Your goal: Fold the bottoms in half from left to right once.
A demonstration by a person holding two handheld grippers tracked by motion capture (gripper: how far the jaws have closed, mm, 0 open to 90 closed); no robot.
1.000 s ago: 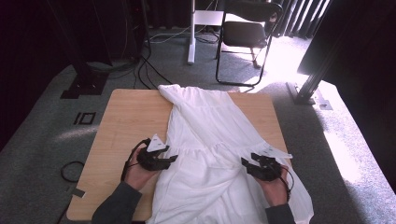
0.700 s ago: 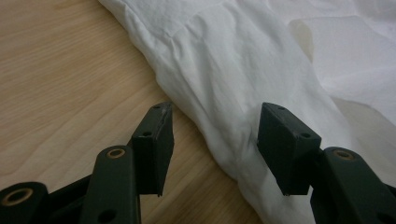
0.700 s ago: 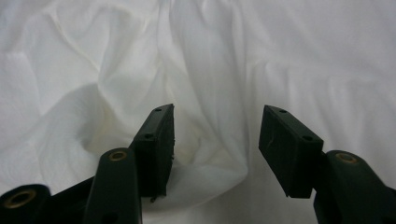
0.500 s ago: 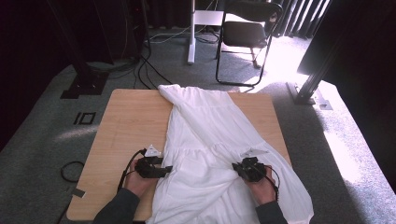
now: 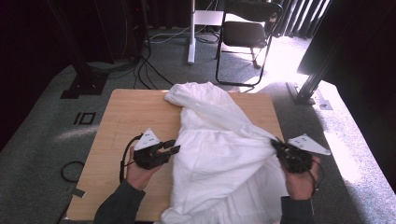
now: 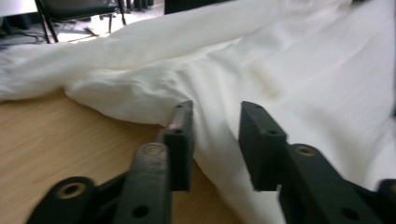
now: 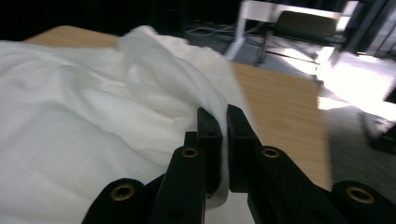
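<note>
A white dress [image 5: 219, 149] lies down the middle of the wooden table [image 5: 135, 112], its lower part hanging over the front edge. My left gripper [image 5: 173, 146] hovers at the dress's left edge. In the left gripper view its jaws [image 6: 215, 109] stand apart and have just been closing, with the cloth [image 6: 289, 70] in the gap but not pinched. My right gripper [image 5: 276, 145] is off the table's right front corner, shut on the dress's right edge, which is lifted and pulled taut. In the right gripper view its jaws [image 7: 218, 112] pinch a fold of cloth [image 7: 93, 116].
A black chair [image 5: 247, 32] and a white post [image 5: 190, 32] stand behind the table. Cables [image 5: 140, 65] run across the floor at the back left. A dark stand base [image 5: 306, 93] sits on the floor at the right. Bare wood shows on the table's left half.
My right gripper has closed on the dress's right edge and risen outward to the right, lifting that edge. The left gripper has risen a little at the left edge, its jaws narrower.
</note>
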